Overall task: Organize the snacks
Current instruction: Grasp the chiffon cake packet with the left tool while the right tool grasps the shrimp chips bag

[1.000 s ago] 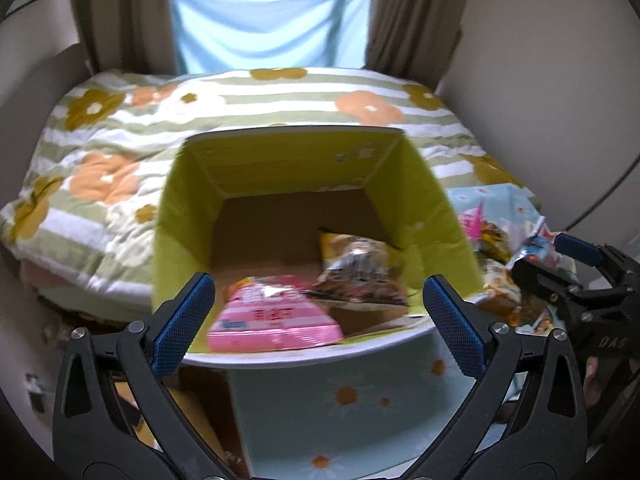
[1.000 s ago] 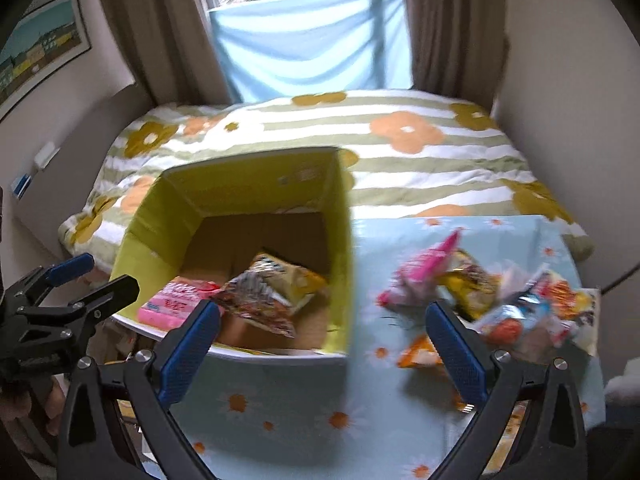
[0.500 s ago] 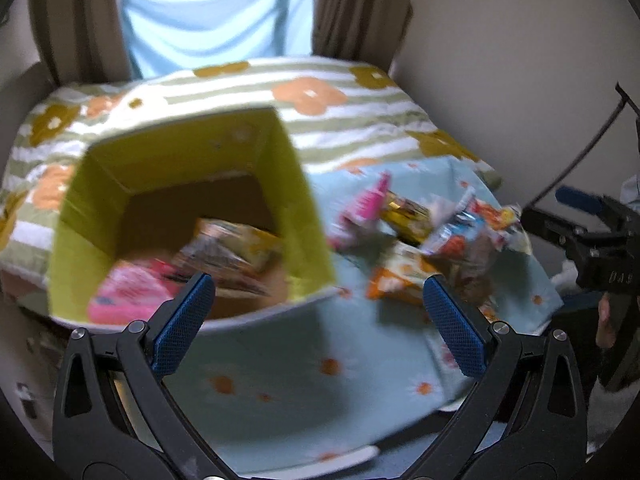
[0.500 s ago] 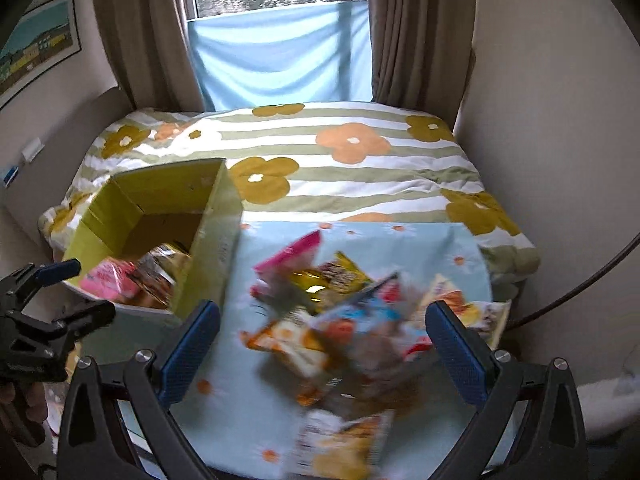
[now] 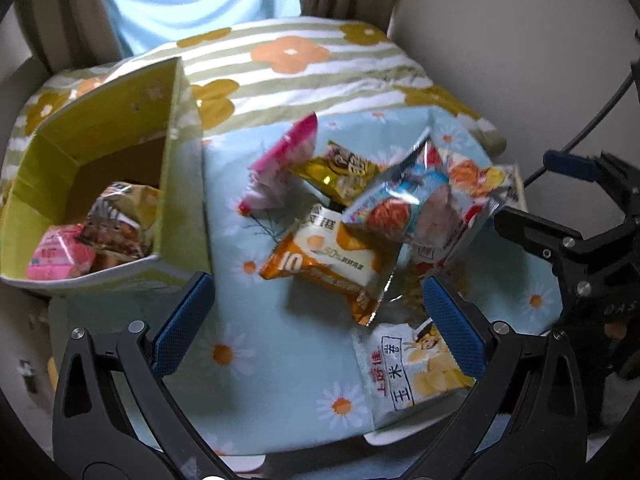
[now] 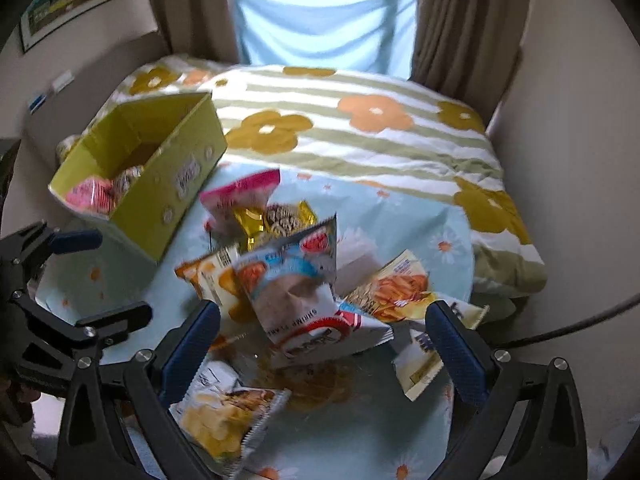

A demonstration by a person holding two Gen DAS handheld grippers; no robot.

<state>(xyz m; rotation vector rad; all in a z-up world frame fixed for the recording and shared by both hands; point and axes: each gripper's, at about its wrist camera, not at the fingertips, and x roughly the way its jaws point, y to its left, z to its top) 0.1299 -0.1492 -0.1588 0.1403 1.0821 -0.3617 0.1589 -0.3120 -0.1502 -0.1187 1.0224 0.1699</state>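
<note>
A yellow-green cardboard box (image 5: 176, 160) stands at the table's left and holds a pink pack (image 5: 56, 252) and a brown bag (image 5: 116, 224). Loose snack bags lie in a pile right of it: an orange bag (image 5: 324, 256), a blue-silver shrimp bag (image 5: 416, 208), a pink bag (image 5: 284, 164), a gold bag (image 5: 340, 172) and a yellow-white chip bag (image 5: 416, 368). My left gripper (image 5: 318, 324) is open just short of the orange bag. My right gripper (image 6: 324, 346) is open above the shrimp bag (image 6: 300, 292), holding nothing. The box (image 6: 160, 200) lies far left in the right wrist view.
The table carries a light blue daisy cloth (image 5: 280, 360). Behind it is a bed with a striped flower blanket (image 5: 288, 60). A bare wall with a dark cable (image 5: 592, 128) is close on the right. Curtains (image 6: 460, 20) and a window are at the back.
Both views have swung right, from the box to the pile of loose snack bags, and come closer to the table. Both grippers have stayed open and empty.
</note>
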